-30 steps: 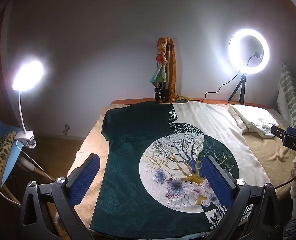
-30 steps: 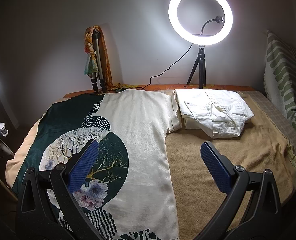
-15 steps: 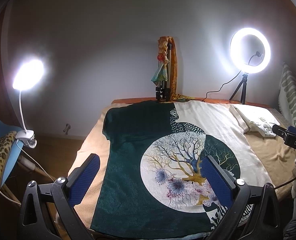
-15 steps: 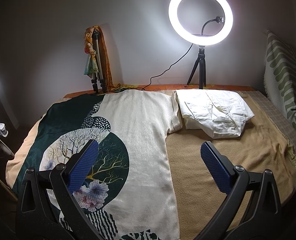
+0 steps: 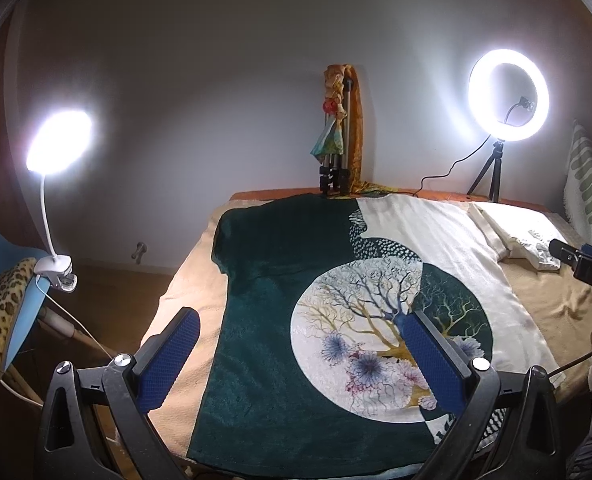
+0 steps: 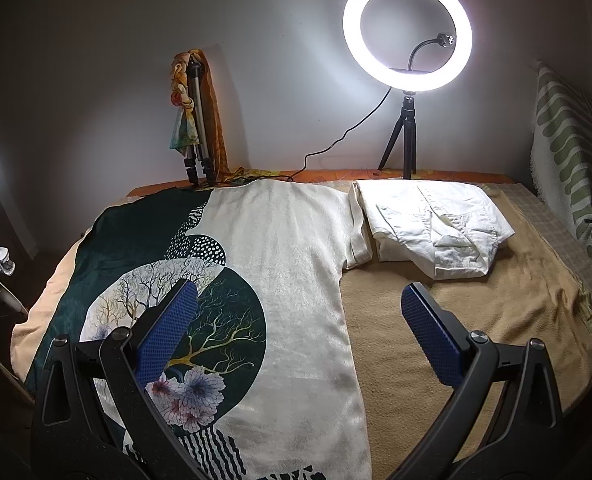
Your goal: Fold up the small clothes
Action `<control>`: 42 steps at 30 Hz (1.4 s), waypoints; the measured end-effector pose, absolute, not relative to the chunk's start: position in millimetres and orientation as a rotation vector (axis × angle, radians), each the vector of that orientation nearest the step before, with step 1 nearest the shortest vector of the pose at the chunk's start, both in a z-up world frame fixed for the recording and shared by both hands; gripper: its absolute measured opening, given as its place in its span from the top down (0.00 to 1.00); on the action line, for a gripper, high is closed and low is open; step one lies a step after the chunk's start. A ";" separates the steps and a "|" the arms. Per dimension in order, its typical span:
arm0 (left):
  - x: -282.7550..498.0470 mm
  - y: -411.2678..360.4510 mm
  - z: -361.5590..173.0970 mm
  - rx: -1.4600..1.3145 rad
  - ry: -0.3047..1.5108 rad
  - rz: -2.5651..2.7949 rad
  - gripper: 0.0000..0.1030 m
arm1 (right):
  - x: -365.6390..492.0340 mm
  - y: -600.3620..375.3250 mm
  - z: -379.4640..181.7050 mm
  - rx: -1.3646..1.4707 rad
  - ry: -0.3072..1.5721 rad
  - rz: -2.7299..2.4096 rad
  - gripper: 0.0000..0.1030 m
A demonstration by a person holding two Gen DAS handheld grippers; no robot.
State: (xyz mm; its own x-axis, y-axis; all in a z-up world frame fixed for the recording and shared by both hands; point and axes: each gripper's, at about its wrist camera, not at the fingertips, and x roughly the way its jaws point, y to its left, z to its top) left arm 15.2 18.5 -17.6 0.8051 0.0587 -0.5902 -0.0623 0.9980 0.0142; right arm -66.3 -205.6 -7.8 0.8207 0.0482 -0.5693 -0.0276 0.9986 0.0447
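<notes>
left gripper jaws apart | right gripper jaws apart | T-shirt flat on bed

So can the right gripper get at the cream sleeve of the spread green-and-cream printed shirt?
Probably yes: the right gripper is open, nothing lies before the sleeve, though the folded white garment crowds it.

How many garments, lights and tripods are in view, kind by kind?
Garments: 2, a printed T-shirt spread flat and a white folded garment beside it.
Lights: 2, a ring light and a clip lamp.
Tripods: 2, a folded tripod by the wall and the one under the ring light.
Total: 6.
</notes>
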 end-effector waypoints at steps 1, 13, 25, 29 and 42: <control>16.0 20.4 -18.7 -0.009 0.637 0.063 0.01 | -66.0 -206.8 -7.9 0.037 0.607 0.042 0.00; 19.6 38.9 -37.8 -0.023 0.683 0.069 0.12 | -53.5 -190.2 -6.1 0.030 0.594 0.035 0.00; 17.3 86.9 -61.2 -0.145 0.737 0.091 0.30 | -38.9 -141.6 -4.4 0.011 0.621 0.164 0.00; 8.0 105.6 -77.6 -0.193 0.775 0.090 0.31 | -29.5 -112.2 4.2 0.009 0.639 0.259 0.01; -11.6 156.1 -140.1 -0.385 0.888 0.094 0.52 | 50.6 25.0 37.7 0.007 0.739 0.517 0.13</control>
State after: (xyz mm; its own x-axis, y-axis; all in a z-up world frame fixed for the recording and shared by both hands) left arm -11.6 156.1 -140.1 0.6314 -0.0781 -0.7715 -0.2376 0.9276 -0.2884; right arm 50.6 25.0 37.7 0.6201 0.4524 -0.6409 -0.4473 0.8751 0.1849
